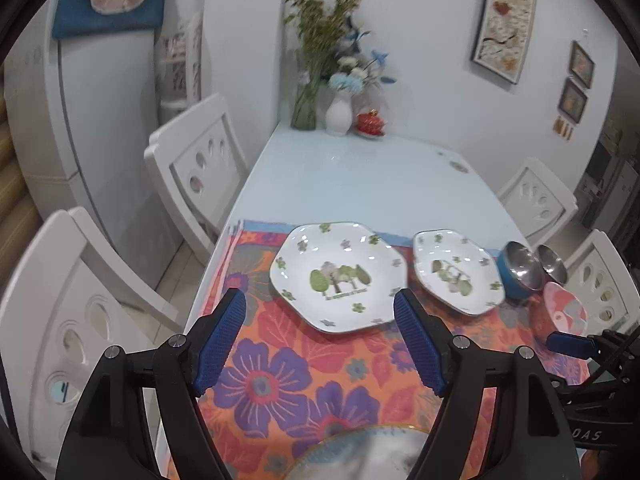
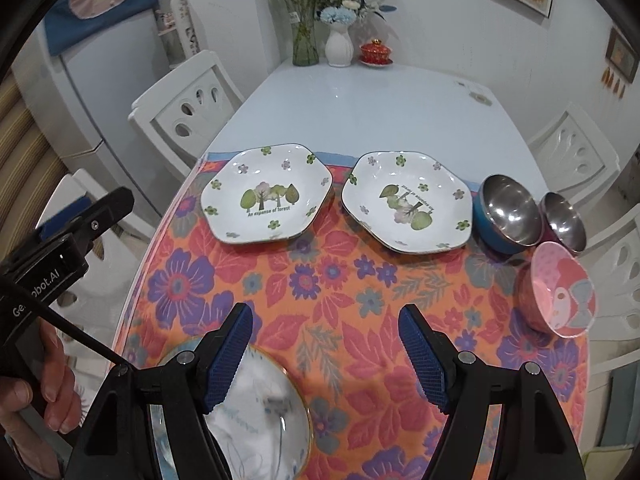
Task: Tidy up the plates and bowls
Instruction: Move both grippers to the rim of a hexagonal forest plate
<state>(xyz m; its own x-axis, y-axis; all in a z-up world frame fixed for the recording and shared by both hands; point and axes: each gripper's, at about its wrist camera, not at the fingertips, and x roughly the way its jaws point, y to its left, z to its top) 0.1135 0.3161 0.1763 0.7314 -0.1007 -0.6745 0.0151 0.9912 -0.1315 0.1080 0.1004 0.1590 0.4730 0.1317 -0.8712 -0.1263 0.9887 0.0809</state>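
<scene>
— Hovering over the floral placemat [image 2: 328,280], both claws hold nothing, agreed?

— Agreed. The left gripper [image 1: 320,340] has its blue pads spread wide, and the tree-print hexagonal plate [image 1: 338,278] lies just ahead of them, its near edge between the fingertips but not touching either.

— And the right gripper [image 2: 326,354]?

— Spread wide too, with bare placemat between its pads. A round glass plate [image 2: 256,412] with a gold rim lies under its left finger, at the near edge of the mat.

— Where are the other dishes?

— At the far edge of the mat. The second hexagonal plate [image 2: 408,204] lies just beside the first, apart from it. To its right stands a blue steel-lined bowl [image 2: 506,216], tilted, touching a purple steel-lined bowl [image 2: 562,218] behind it. The pink cartoon bowl [image 2: 558,290] sits nearer, tilted, by the mat's right side.

— Anything else on the table [image 2: 360,112]?

— At the far end, a glass vase [image 2: 305,40], a white vase [image 2: 339,46] and a red lidded cup [image 2: 376,53].
</scene>
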